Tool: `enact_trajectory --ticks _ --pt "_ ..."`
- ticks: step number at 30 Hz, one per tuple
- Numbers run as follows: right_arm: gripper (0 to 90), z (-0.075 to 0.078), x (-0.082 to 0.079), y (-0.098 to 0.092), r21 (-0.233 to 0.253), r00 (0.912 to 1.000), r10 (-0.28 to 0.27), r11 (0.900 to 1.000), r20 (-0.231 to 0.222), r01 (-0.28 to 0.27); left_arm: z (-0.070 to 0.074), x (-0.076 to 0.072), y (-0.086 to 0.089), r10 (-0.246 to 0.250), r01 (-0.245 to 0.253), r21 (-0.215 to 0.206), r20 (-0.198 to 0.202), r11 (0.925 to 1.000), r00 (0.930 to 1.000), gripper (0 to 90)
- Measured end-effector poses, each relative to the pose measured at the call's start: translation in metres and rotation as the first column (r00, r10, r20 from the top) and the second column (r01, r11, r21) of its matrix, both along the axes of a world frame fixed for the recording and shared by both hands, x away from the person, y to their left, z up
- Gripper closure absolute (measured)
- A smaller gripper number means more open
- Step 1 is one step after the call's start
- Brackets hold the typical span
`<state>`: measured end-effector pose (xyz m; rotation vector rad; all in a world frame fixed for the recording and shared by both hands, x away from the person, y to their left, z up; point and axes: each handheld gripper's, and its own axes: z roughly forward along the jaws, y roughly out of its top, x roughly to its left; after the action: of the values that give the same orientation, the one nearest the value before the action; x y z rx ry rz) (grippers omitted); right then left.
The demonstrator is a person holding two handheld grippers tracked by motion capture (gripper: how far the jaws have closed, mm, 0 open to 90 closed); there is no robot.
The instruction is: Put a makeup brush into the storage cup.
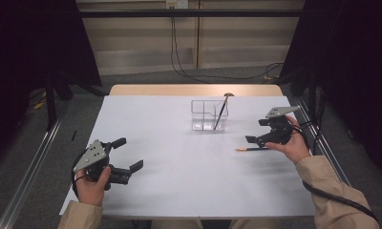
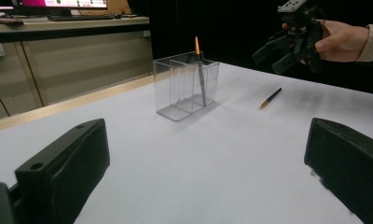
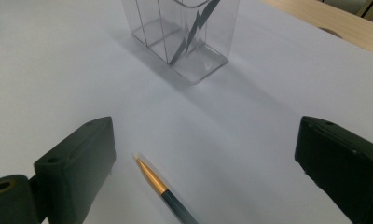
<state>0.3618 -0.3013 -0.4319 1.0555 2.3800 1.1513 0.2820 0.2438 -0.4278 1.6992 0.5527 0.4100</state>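
Note:
A clear divided box (image 1: 203, 116) stands on the white table, right of the middle and toward the back. A dark pen (image 1: 221, 112) leans upright in its right compartment. Another pen with a gold tip (image 1: 252, 149) lies flat on the table just under my right gripper (image 1: 257, 130), which hovers open above it. In the right gripper view the pen (image 3: 163, 189) lies between the spread jaws, nearer the left one, with the box (image 3: 184, 42) beyond. My left gripper (image 1: 129, 153) rests open near the front left, empty. In its view the box (image 2: 187, 86) and lying pen (image 2: 270, 98) sit far ahead.
The white sheet (image 1: 179, 181) covers the table, with a wooden strip (image 1: 194, 89) along the far edge. Metal rails (image 1: 31, 162) run along both sides. Cables (image 1: 217, 76) lie on the floor behind. A desk (image 2: 68, 23) stands in the background.

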Motion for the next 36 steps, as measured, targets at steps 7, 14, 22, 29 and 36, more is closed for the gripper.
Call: enact_trajectory --ticks 7,14,22,29,36 --pt "4.5 -0.002 0.005 0.003 -0.06 0.999 0.022 0.998 -0.038 -0.024 0.0 0.0 0.0 0.001 -0.001 -0.007 0.0 1.0 1.0 0.0" --pt "4.7 -0.002 0.007 0.005 -0.113 0.9962 0.041 0.992 -0.077 -0.049 0.0 0.0 0.0 0.0 0.0 -0.007 -0.002 1.0 1.0 0.0" --pt "4.8 -0.004 0.01 0.011 -0.206 0.9857 0.07 0.973 -0.153 -0.101 0.0 0.0 0.0 -0.001 0.001 -0.001 -0.002 1.0 1.0 0.0" --pt "5.6 -0.006 0.013 0.016 -0.274 0.9719 0.097 0.949 -0.215 -0.155 0.0 0.0 0.0 -0.003 0.003 -0.001 -0.003 1.0 1.0 0.0" --pt "5.8 -0.007 0.015 0.023 -0.345 0.958 0.122 0.915 -0.259 -0.21 0.0 0.0 0.0 0.001 -0.001 -0.002 -0.004 1.0 1.0 0.0"
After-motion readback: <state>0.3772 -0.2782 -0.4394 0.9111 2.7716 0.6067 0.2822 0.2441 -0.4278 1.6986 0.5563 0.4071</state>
